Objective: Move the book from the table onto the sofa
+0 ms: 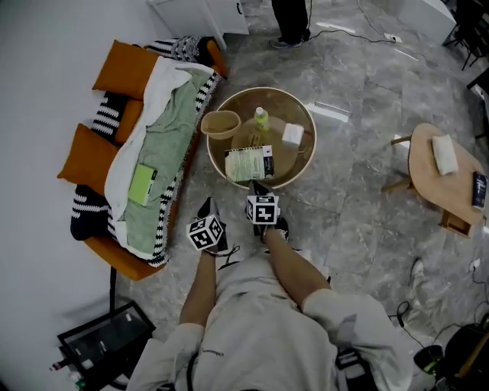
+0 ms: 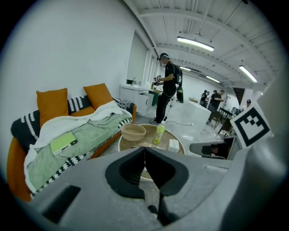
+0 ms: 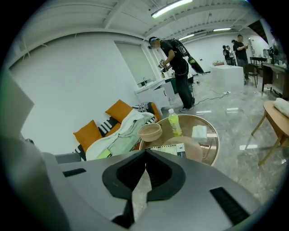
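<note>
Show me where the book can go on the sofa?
The green blanket on the sofa lies bare between the lime-green book and the far orange cushion. The round table is crowded: bowl, green bottle, white box and the printed book.

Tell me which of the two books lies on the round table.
The white printed book at the table's near edge; the lime-green book lies on the sofa.

Bowl [image 1: 220, 124] beside green bottle [image 1: 262, 118], white box [image 1: 293, 134] near; person [image 1: 290, 23] standing beyond.
</note>
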